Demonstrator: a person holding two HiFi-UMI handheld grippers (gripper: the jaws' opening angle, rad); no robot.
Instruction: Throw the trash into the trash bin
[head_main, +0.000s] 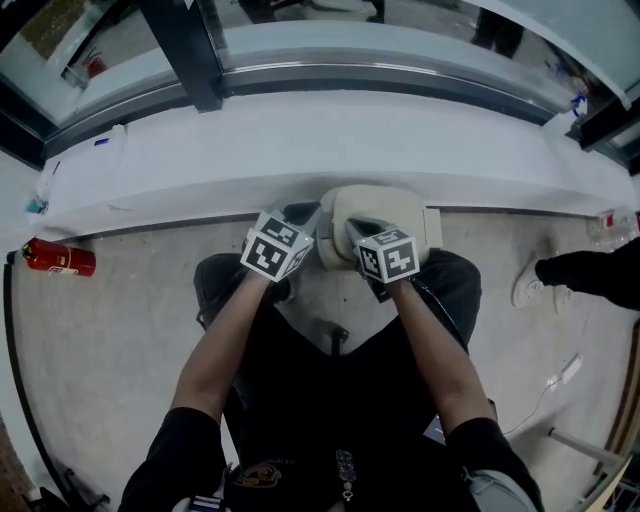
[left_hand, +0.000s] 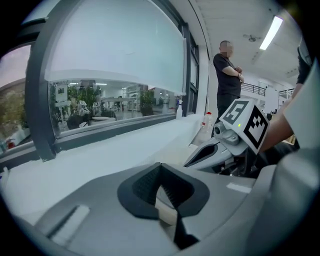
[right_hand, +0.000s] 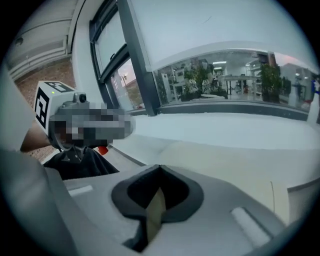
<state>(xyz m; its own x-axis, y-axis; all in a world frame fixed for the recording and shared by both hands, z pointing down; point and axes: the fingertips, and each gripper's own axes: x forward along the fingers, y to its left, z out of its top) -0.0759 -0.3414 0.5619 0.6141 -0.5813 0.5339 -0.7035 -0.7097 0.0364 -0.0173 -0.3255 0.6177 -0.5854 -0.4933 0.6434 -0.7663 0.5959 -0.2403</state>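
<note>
A cream, round-cornered trash bin stands on the floor against the white ledge, right in front of me. My left gripper is over the bin's left edge, its jaws together, and only a pale sliver shows through the slit. My right gripper hangs over the bin's lid, and its jaws also sit together. The bin's flat cream top lies just ahead in the right gripper view. I see nothing held in either gripper. Each gripper shows beside the other: the right gripper and the left gripper's marker cube.
A wide white ledge runs under a window with dark frames. A red fire extinguisher lies on the floor at the left. Another person stands at the right, one shoe on the floor. A bottle sits at the far right.
</note>
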